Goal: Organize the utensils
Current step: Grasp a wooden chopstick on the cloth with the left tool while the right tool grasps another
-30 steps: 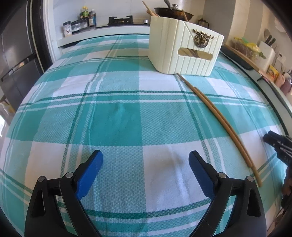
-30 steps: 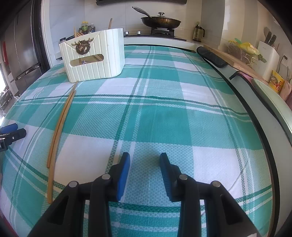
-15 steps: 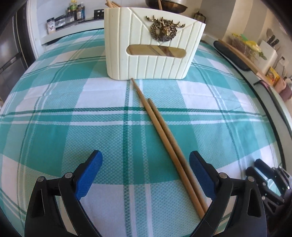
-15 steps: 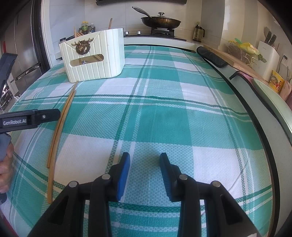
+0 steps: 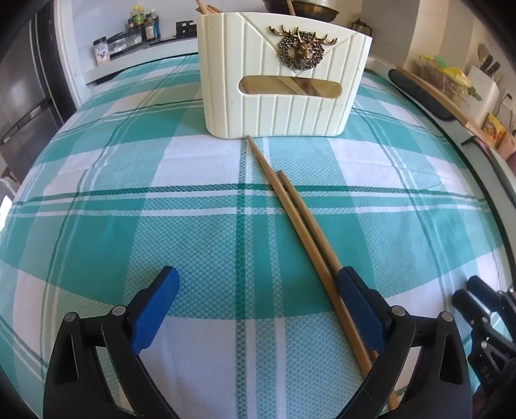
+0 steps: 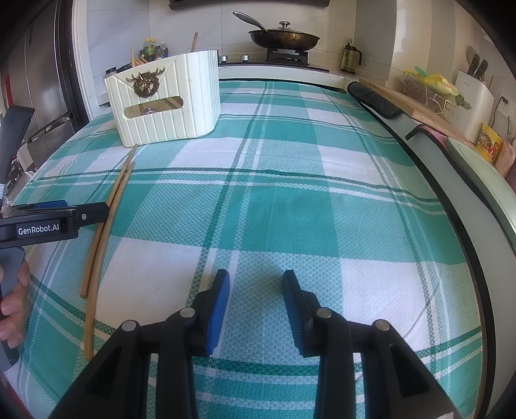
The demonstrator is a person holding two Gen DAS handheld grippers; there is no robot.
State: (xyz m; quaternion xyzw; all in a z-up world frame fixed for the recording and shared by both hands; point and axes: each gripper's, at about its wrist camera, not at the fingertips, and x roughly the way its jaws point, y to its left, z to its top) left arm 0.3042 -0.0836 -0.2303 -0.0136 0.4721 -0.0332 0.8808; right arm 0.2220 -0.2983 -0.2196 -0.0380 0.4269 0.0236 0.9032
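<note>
A: Where did the 2 chopsticks (image 5: 300, 222) lie?

B: Side by side on the teal-and-white plaid tablecloth (image 5: 129, 199), running from the foot of the cream utensil holder (image 5: 283, 77) back toward the left gripper (image 5: 258, 283). The longer one's far tip was touching or just short of the holder's base; I could not tell which. The shorter one's tip stopped well short of it.

A: And the left gripper's fingers?

B: Spread wide, with nothing between them. The right-hand blue pad (image 5: 354, 296) sat just beside the near part of the chopsticks, which passed under that finger. Whether it touched them I could not tell.

A: The right gripper (image 6: 254, 290)?

B: It hovered over bare cloth, well apart from the chopsticks, its fingers parted by a moderate gap and holding nothing. In its view the left gripper (image 6: 96, 212) reached in from the left edge, over the chopsticks (image 6: 106, 222).

A: Anything in the holder?

B: A few wooden sticks (image 5: 206, 6) stood up behind its rim, and a brass deer emblem (image 5: 301, 48) was fixed to its front. A lidded frying pan (image 6: 283, 38) sat on the stove behind.
</note>
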